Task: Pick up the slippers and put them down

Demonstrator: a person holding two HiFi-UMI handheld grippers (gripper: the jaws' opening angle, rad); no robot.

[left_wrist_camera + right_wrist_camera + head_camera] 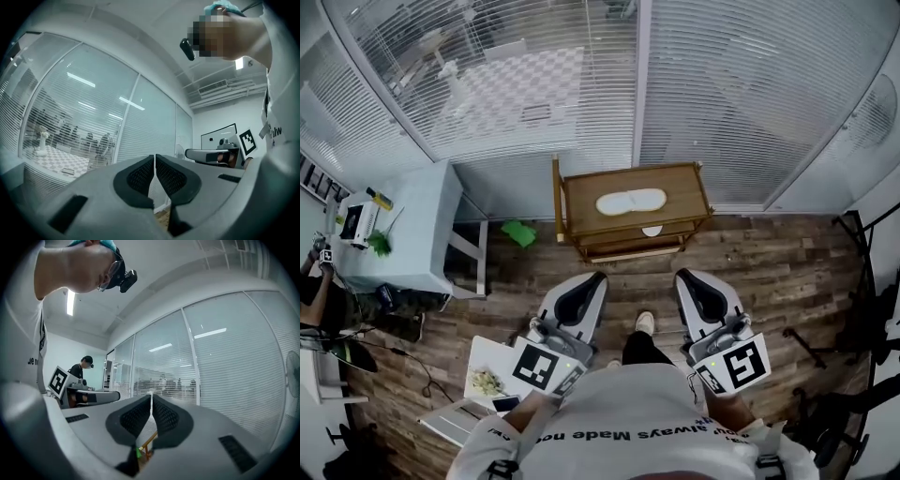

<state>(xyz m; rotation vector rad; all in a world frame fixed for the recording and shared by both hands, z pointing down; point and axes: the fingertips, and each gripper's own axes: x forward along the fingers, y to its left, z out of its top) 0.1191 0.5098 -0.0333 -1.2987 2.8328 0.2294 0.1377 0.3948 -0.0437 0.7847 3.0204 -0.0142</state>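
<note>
The biggest hazard, I judge, is the low brown wooden rack point(680, 190): a level reach could clip its raised corner post or top edge and jolt the pair of flat white slippers point(630, 201) lying on its top shelf. The left gripper point(592, 279) and right gripper point(686, 277) are both pinched together and empty, well short of the rack; unopened, they would only shove the slippers. The blind-covered glass wall point(750, 94), pale blue table point(417, 220), black stand legs point(811, 347) and a green scrap point(520, 232) lie aside; nothing blocks the path.
</note>
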